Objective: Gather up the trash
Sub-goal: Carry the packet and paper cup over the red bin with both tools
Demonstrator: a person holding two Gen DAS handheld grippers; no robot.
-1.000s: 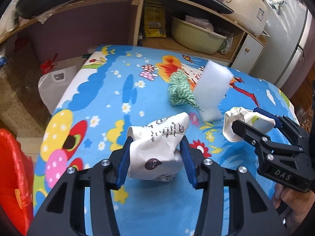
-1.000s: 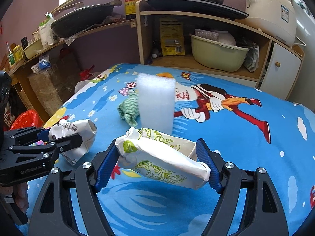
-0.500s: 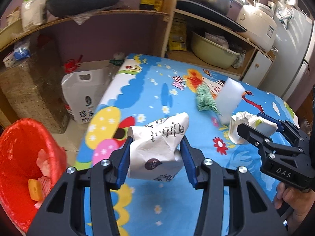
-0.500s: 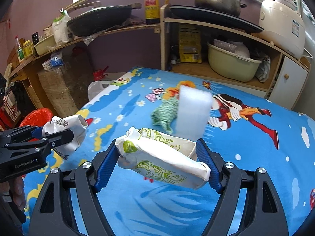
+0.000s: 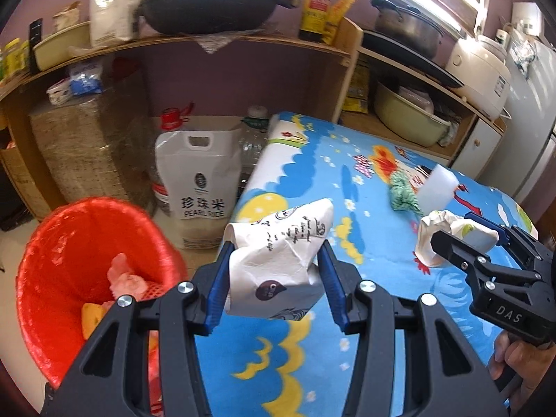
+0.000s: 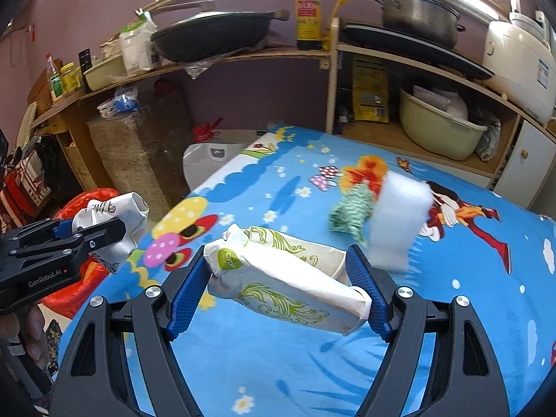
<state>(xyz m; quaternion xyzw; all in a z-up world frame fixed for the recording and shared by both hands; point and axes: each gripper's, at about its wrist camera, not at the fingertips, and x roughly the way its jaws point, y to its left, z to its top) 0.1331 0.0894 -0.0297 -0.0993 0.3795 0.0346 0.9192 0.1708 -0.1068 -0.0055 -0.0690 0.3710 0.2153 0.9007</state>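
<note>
At table's left edge: your left gripper [image 5: 274, 271], clamping crumpled white printed paper bag [image 5: 278, 260], now nears red plastic bin [image 5: 69, 243]; right gripper [image 6: 278, 288] grips green-patterned white packet [image 6: 285, 278]. Drop next.

The white foam block [image 6: 399, 222] at right of centre is motion-blurred. The red bin [image 6: 74, 292] at lower left sits mostly hidden behind the left gripper [image 6: 104, 229]. Bottle labels on the shelf are unreadable.
</note>
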